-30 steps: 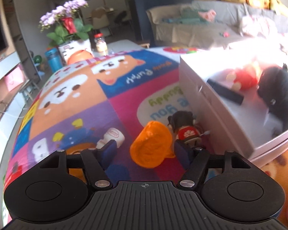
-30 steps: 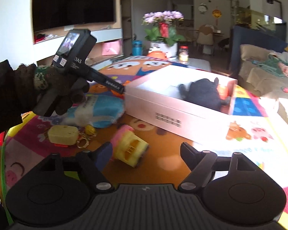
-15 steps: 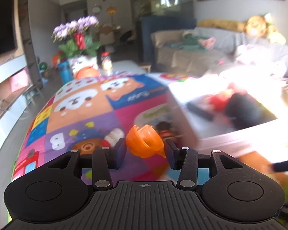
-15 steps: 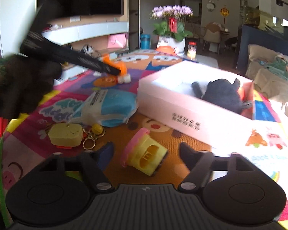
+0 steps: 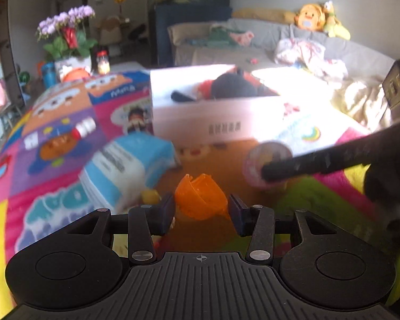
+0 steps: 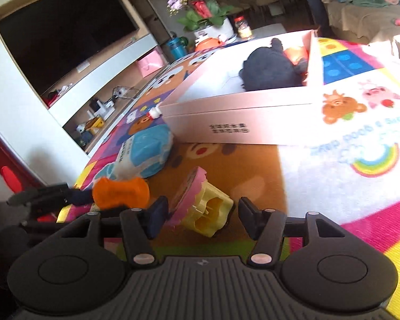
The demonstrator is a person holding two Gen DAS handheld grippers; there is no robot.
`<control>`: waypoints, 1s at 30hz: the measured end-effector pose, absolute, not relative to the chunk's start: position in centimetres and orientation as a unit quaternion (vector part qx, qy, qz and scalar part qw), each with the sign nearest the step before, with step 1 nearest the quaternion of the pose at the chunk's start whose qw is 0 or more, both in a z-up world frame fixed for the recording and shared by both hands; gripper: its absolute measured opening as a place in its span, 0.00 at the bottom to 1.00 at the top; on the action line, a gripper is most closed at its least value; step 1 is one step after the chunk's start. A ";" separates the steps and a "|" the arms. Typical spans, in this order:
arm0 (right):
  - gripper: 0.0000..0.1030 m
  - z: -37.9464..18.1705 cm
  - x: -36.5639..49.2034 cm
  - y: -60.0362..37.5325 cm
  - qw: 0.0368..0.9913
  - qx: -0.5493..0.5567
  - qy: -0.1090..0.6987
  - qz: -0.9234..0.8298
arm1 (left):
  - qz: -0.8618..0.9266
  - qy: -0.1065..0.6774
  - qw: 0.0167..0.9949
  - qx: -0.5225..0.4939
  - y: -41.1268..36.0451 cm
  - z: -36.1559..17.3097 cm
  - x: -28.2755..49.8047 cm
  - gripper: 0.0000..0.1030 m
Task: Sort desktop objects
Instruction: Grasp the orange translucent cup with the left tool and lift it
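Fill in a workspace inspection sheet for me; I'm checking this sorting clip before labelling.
Surface: patterned play mat.
Job's things: orange cup; yellow tub, pink lid, on its side; white box holding black plush.
Clutter: blue wipes pack, small bottle.
Claws: left claw shut on cup; right claw opening around tub.
Cables: wires below the TV.
Surroundings: potted flowers, sofa.

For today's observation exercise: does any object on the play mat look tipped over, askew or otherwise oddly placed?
Yes. The yellow tub with a pink lid lies tipped on its side on the mat, open underside facing the right gripper, whose jaws straddle it and are opening. The tissue pack sits skewed beside the white box.
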State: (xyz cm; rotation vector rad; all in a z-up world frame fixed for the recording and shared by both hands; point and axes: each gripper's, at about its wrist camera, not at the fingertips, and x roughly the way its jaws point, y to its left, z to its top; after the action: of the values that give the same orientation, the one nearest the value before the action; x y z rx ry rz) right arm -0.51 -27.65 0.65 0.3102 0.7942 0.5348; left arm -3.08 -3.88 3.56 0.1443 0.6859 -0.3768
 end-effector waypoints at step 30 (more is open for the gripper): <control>1.00 -0.7 -4.6 -27.1 0.916 0.000 0.373 0.146 | -0.162 0.335 0.926 0.065 -4.6 1.5 -4.1 0.93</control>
State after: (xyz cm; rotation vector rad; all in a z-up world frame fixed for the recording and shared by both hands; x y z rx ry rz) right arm -4.60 -27.06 -0.72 0.0000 0.7673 0.3007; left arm -4.11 -4.59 1.49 0.1334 0.6871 -0.3328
